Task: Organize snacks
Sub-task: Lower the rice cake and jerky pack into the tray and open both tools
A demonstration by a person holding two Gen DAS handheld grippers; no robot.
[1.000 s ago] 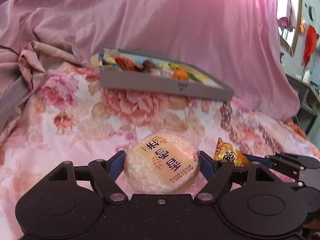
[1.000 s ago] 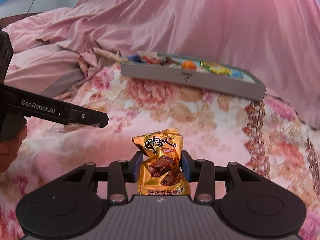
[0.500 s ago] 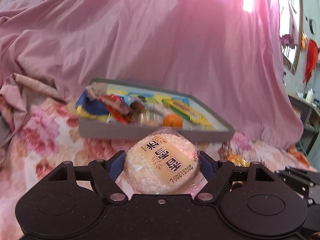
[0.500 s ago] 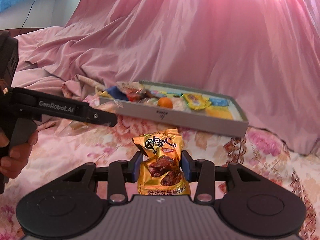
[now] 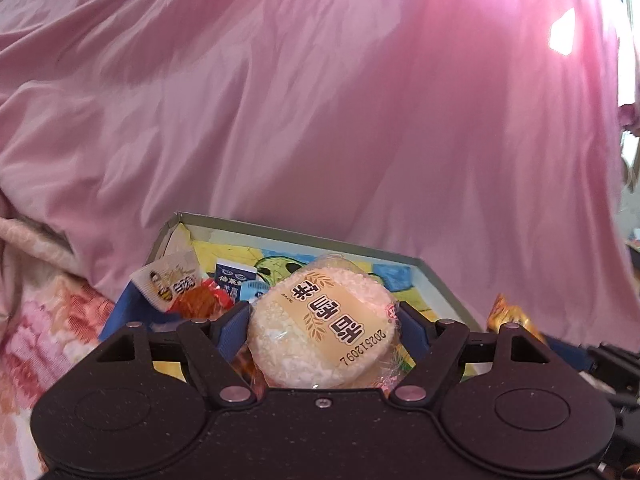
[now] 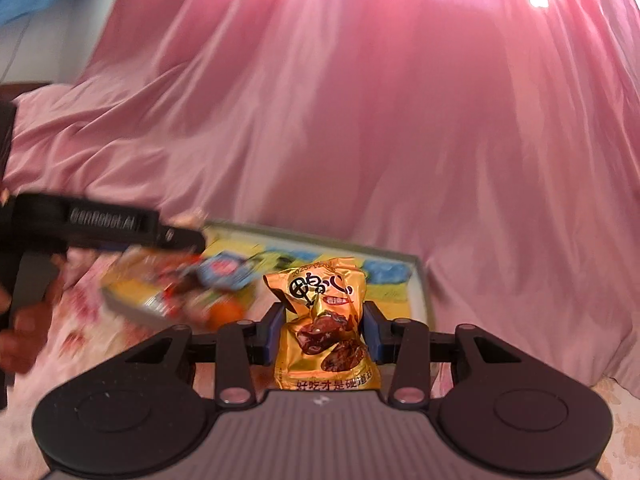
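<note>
While the pink bedsheet hangs draped behind everything, the left gripper is clamped on a round, clear-wrapped puffed-rice cake with a tan label, held in front of the shallow grey box with a bright drawing on its floor — other small snack packets lie heaped at its left end. Just beside it, the right gripper pinches a crinkled orange foil snack packet between its blue pads, upright, before the same box's far right corner. A hand grasps the left tool's handle over the floral quilt.
</note>
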